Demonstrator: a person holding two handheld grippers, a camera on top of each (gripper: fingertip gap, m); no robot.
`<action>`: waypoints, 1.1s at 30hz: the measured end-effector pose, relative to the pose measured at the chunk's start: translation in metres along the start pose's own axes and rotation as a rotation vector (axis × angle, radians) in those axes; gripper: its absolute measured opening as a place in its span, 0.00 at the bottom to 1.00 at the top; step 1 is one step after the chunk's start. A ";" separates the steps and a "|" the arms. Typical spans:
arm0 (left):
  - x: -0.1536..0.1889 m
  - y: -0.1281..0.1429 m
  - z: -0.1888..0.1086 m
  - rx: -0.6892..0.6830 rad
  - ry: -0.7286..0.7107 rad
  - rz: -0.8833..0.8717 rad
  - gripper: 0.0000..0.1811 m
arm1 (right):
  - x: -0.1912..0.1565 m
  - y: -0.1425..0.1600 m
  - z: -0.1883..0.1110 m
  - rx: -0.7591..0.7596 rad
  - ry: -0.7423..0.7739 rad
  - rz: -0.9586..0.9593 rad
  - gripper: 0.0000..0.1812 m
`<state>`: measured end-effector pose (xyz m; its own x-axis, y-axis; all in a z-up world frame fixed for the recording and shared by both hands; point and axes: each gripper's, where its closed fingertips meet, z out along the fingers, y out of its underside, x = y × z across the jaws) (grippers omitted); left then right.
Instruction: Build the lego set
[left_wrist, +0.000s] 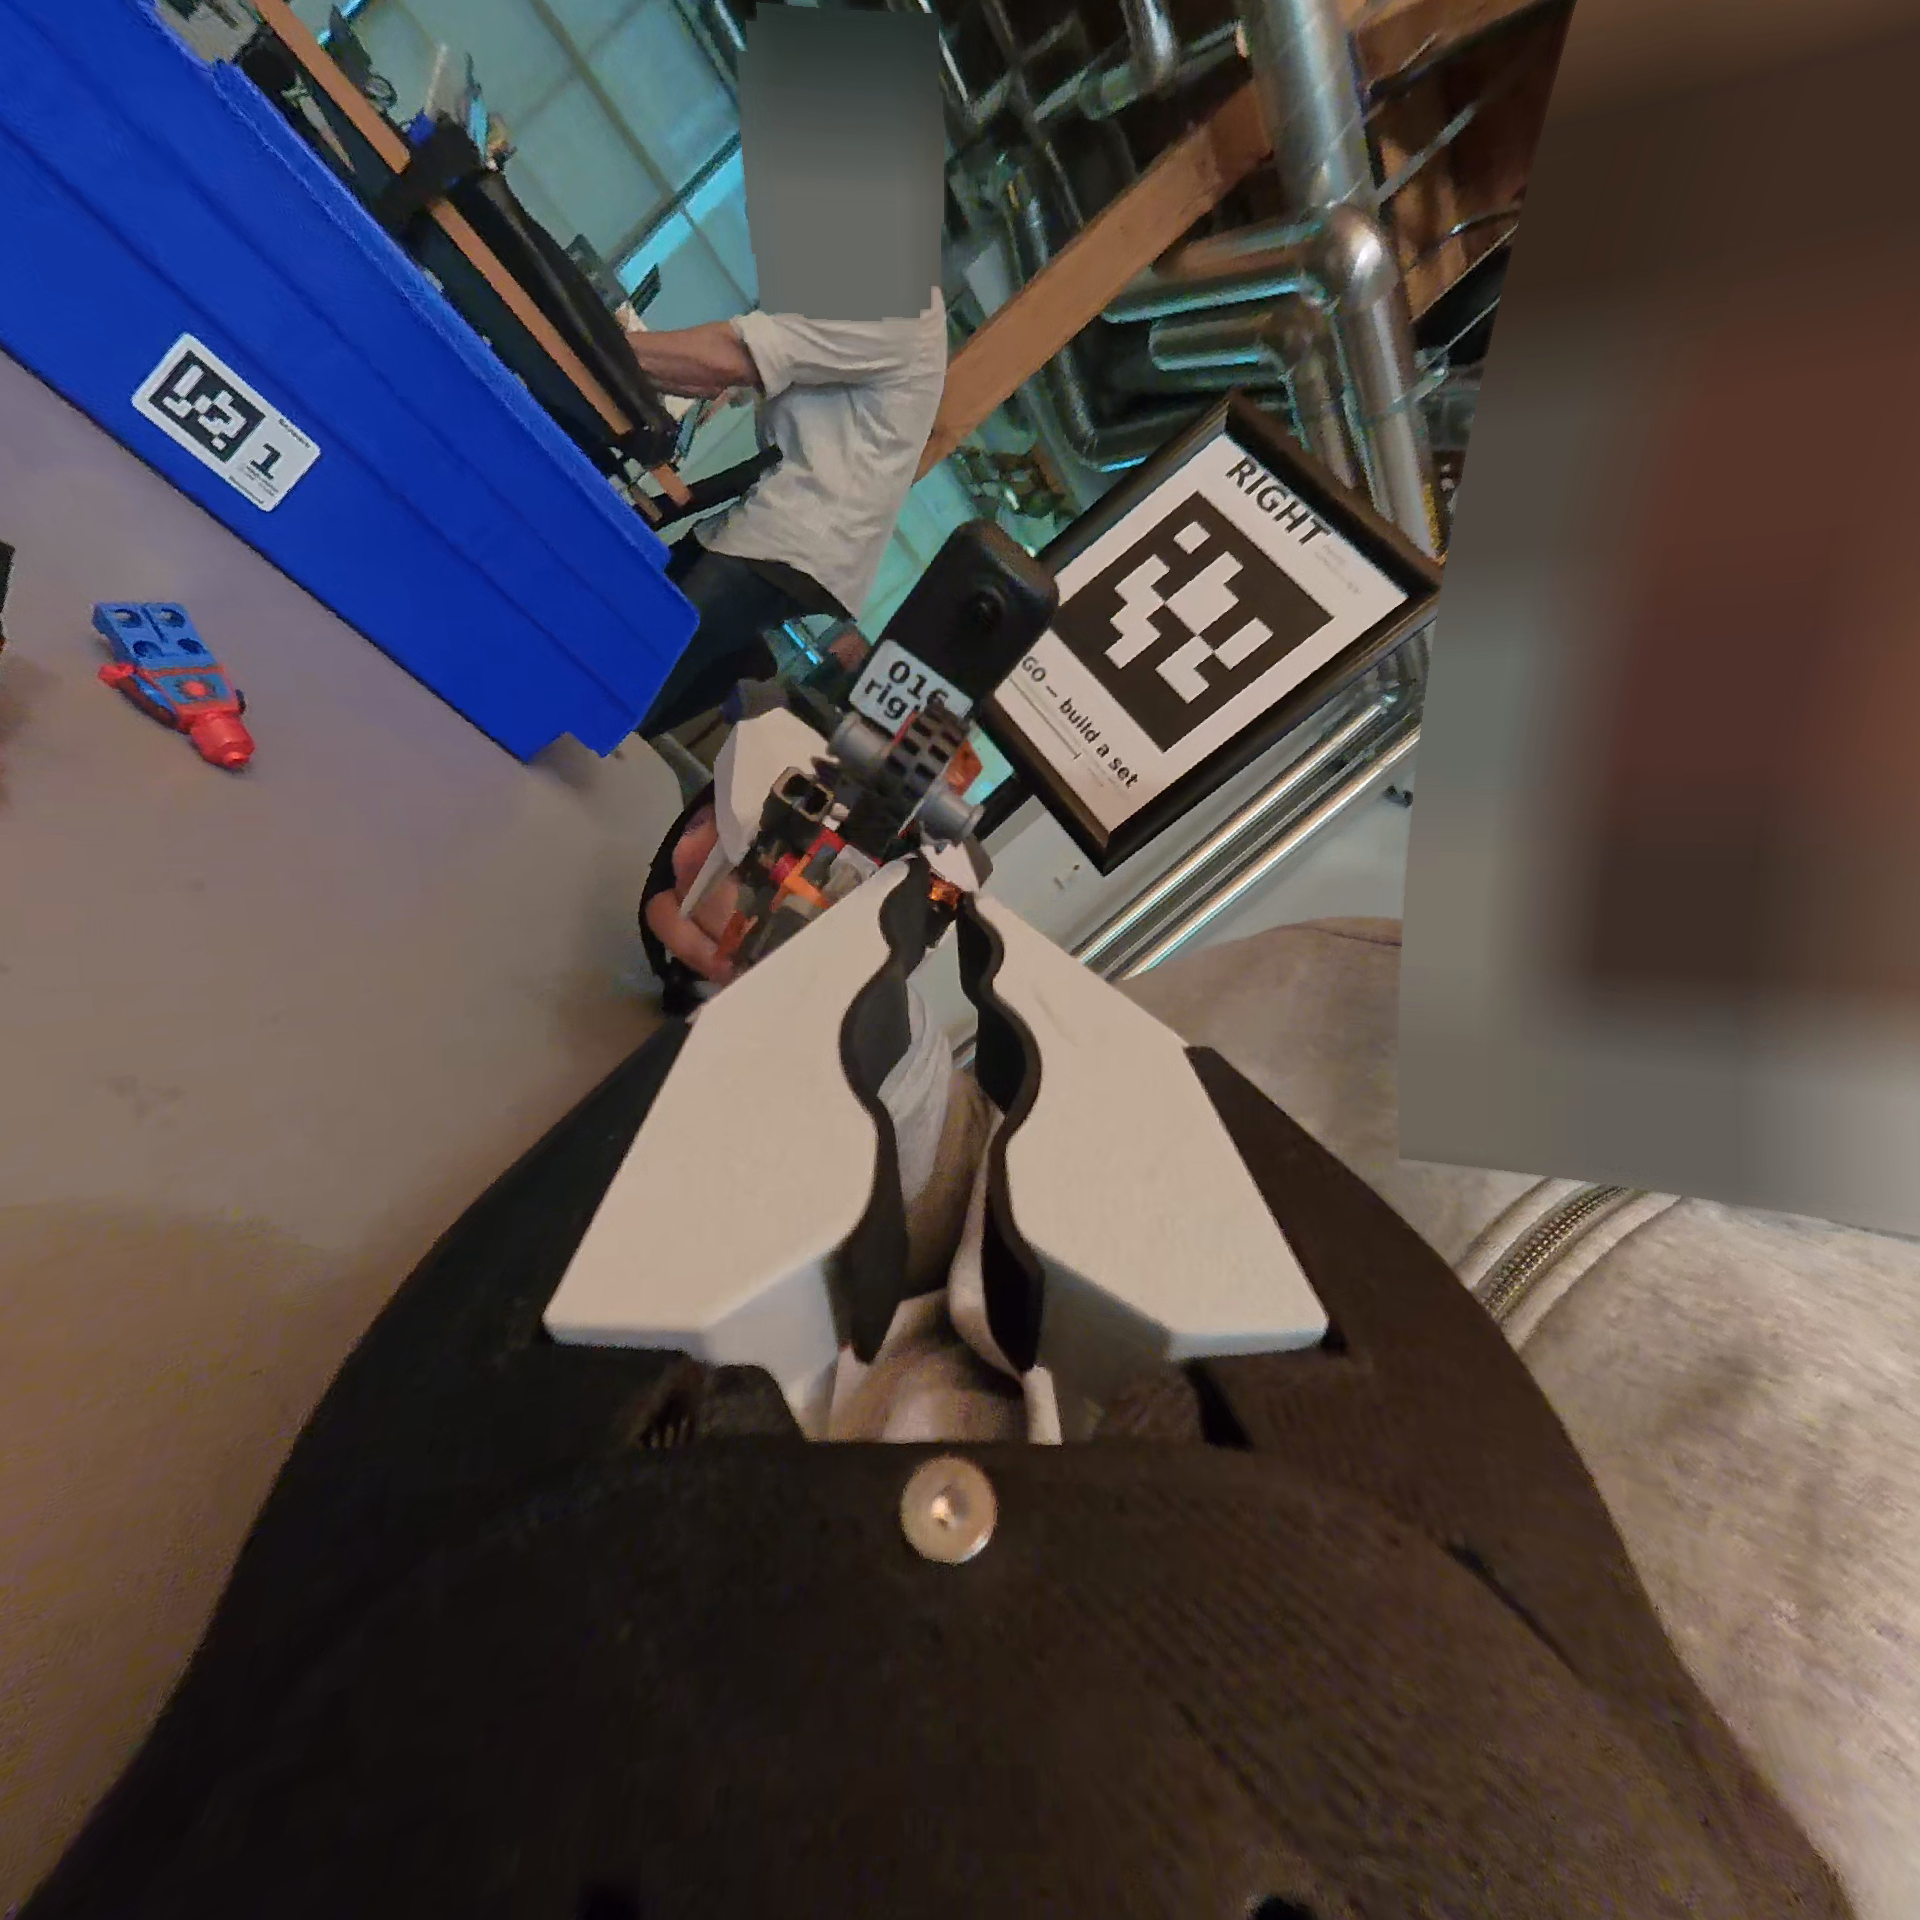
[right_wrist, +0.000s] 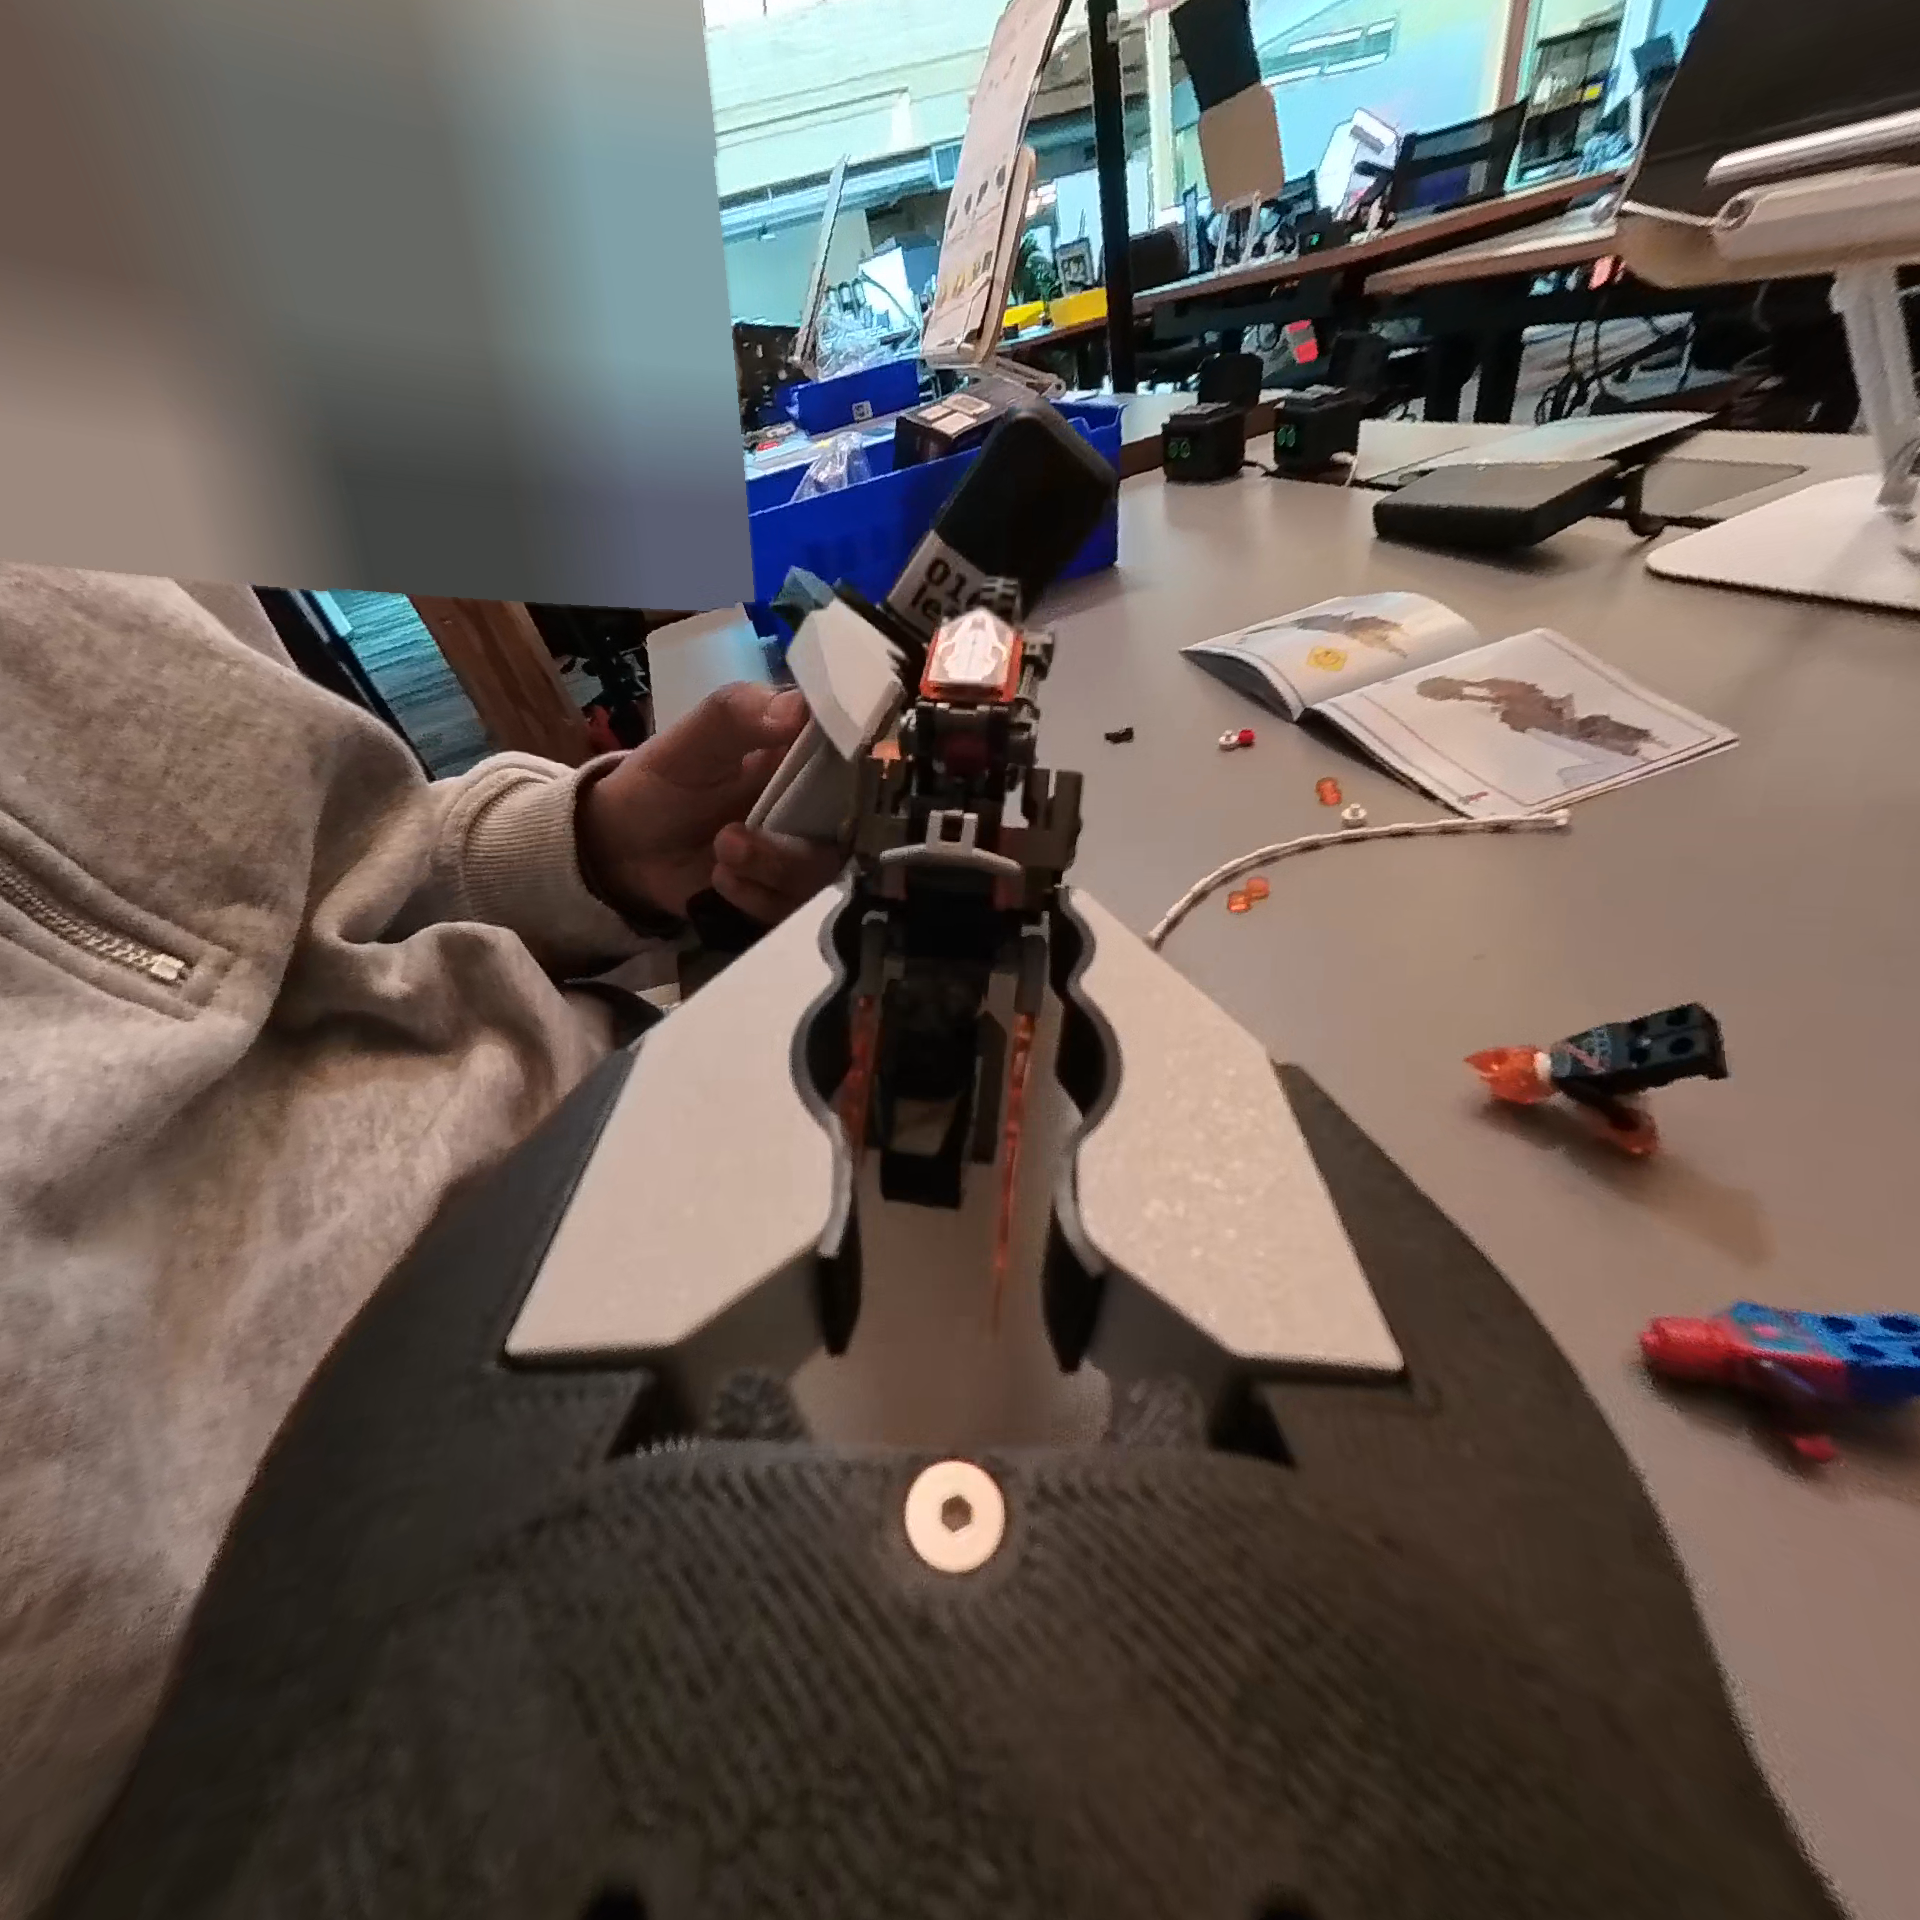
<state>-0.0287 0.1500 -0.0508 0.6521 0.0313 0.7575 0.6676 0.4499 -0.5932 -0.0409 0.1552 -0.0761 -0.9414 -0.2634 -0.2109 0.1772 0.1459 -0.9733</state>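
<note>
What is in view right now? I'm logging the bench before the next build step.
Model: one, black and grey with orange parts, between the right gripper's fingers, off the table.
Figures: two on the table; red-blue, black with orange flame.
Booklet: one, open, on the table.
Loose bits: several, orange, white, red and black, near the booklet.
Cord: one, white, braided, on the table.
Bin: blue, far edge of the table.
Marker sign: black-framed, behind the grippers.
Left gripper: nearly closed on a small orange part.
Right gripper: closed on the model.
</note>
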 end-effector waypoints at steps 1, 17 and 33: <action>-0.001 0.001 0.000 -0.010 -0.008 0.005 0.01 | 0.000 0.001 0.000 -0.010 -0.004 0.008 0.19; -0.007 0.009 -0.002 -0.085 -0.064 0.016 0.01 | -0.001 0.012 0.000 -0.081 -0.019 0.045 0.19; -0.005 0.006 -0.001 -0.049 -0.025 -0.013 0.02 | -0.001 0.010 0.000 -0.072 -0.016 0.041 0.19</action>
<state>-0.0274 0.1522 -0.0585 0.6347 0.0482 0.7712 0.6928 0.4065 -0.5956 -0.0385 0.1568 -0.0858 -0.9287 -0.2712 -0.2529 0.1943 0.2250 -0.9548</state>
